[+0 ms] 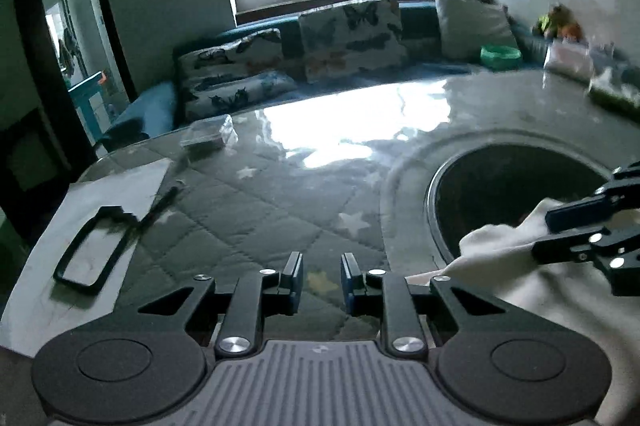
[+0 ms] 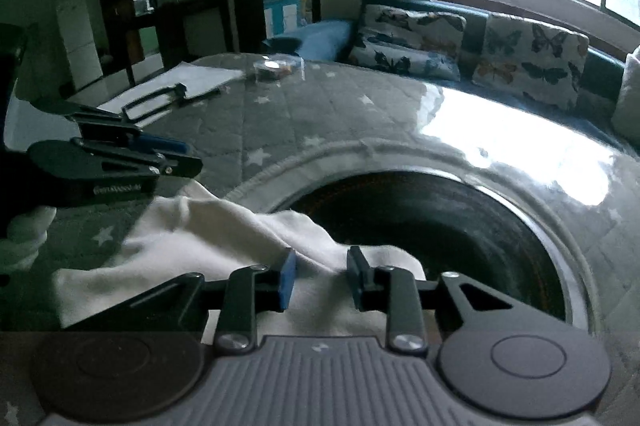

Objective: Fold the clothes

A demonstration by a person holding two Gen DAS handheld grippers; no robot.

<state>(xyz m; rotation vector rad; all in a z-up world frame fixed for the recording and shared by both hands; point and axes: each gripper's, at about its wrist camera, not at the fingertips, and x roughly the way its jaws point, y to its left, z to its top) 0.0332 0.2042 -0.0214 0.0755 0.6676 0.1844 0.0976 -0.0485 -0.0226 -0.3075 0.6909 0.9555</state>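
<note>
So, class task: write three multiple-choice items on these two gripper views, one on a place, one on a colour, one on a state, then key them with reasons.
1. Where does the white garment lie?
A. on the sofa
B. on the quilted table cover, at the rim of the round dark opening
C. on the windowsill

2. What colour are the stars on the table cover?
A. red
B. black
C. white

3. How are the left gripper fingers?
A. apart, holding nothing
B. shut on the garment
C. shut on a pen

Key: 1 B, the cloth drapes beside the round opening. 2 C, pale stars dot the grey quilting. 3 A, a gap shows with only table cover between them.
</note>
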